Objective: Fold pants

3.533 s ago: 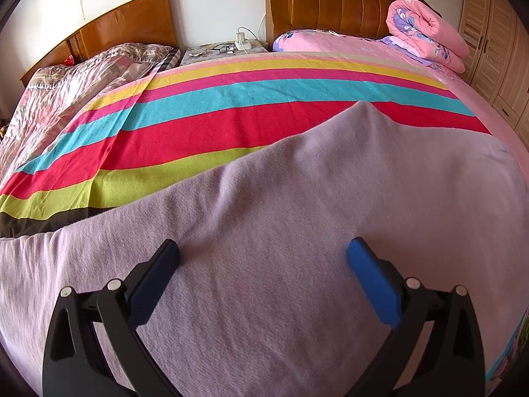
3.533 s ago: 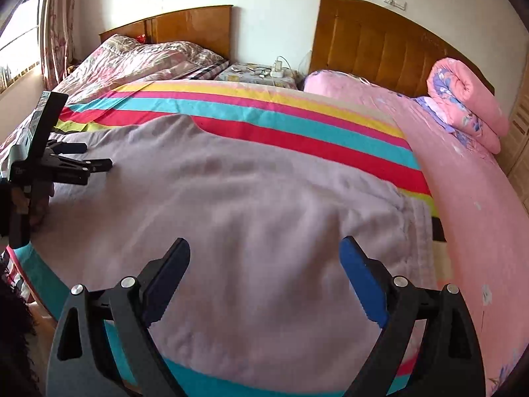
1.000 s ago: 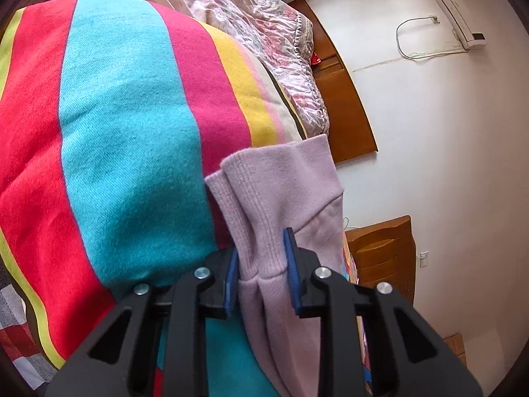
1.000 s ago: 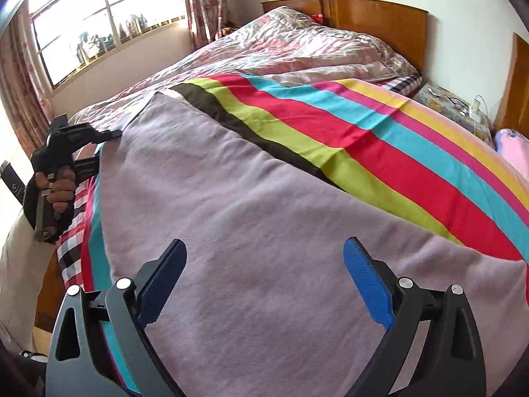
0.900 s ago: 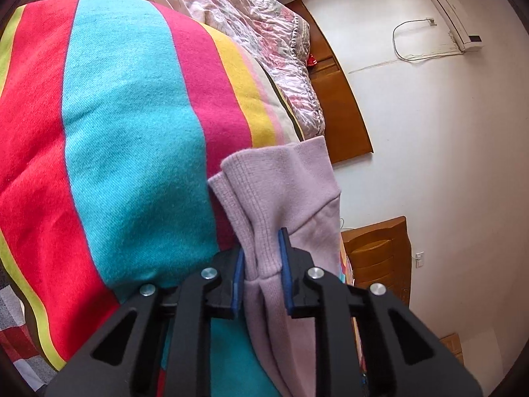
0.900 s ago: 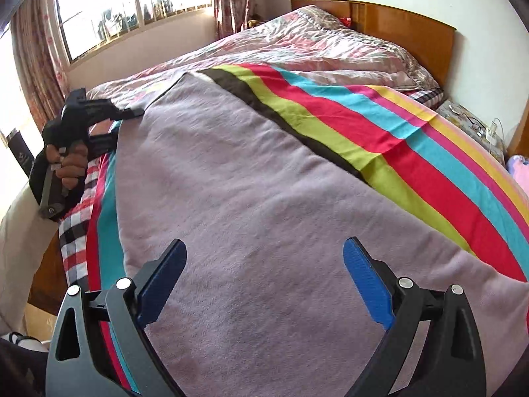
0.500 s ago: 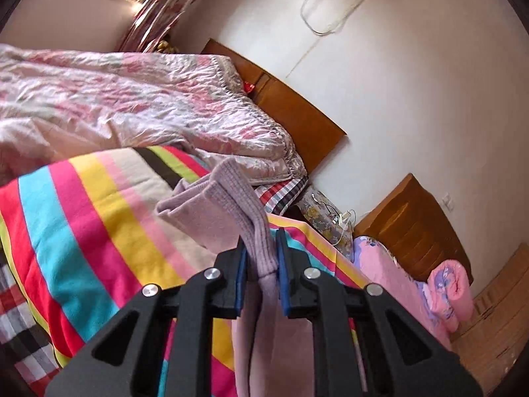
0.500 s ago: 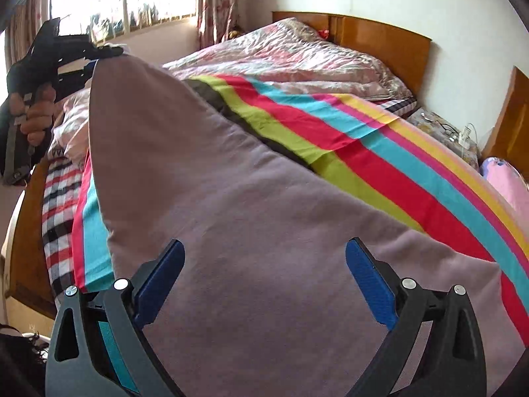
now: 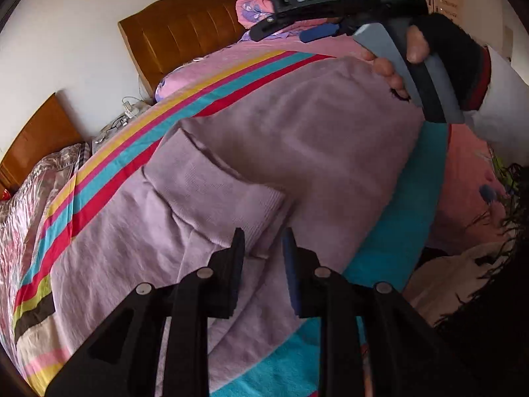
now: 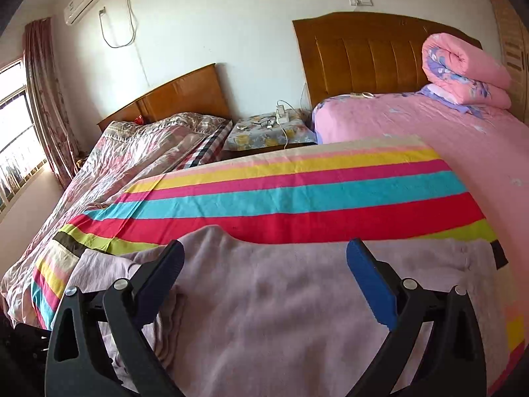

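Left wrist view: lilac pants (image 9: 297, 139) lie spread on the striped blanket (image 9: 109, 152).
Left gripper (image 9: 261, 261) is nearly closed around a pant cuff, though actual grip is hard to tell; right gripper (image 10: 264, 284) gapes wide over the fabric, its handle cut off.

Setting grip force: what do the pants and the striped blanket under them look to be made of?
Pants: soft lilac knit, probably fleece or cotton jersey; matte, with ribbed cuff texture and limp folds.
Striped blanket: flat woven cotton or wool-like cloth, matte, slightly fuzzy, lying smooth.
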A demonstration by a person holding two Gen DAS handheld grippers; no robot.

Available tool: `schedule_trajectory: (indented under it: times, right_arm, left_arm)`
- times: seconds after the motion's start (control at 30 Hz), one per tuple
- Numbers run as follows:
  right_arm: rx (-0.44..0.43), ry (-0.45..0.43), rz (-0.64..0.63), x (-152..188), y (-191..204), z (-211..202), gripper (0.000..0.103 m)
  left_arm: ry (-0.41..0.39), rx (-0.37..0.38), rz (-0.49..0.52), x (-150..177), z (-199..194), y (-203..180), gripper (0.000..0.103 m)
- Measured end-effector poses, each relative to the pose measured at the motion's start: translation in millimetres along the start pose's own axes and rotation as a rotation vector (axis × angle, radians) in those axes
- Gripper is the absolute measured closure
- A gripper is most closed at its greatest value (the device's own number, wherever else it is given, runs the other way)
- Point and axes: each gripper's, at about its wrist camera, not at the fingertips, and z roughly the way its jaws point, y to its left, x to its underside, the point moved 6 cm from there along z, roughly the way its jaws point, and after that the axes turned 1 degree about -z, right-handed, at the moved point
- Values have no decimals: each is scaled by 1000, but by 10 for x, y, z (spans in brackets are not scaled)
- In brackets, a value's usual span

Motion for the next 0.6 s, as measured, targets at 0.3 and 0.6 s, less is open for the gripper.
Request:
schedule_trajectory:
  times: [0.3, 0.6]
  right_arm:
    - [-261, 256, -33, 856, 847, 283, 15]
    - [-324, 426, -69, 1341, 1233, 145, 25]
  left_arm:
    - [-155, -403, -635, 521, -699, 1762, 7]
    - [51, -431, -627, 1050, -287, 1793, 7]
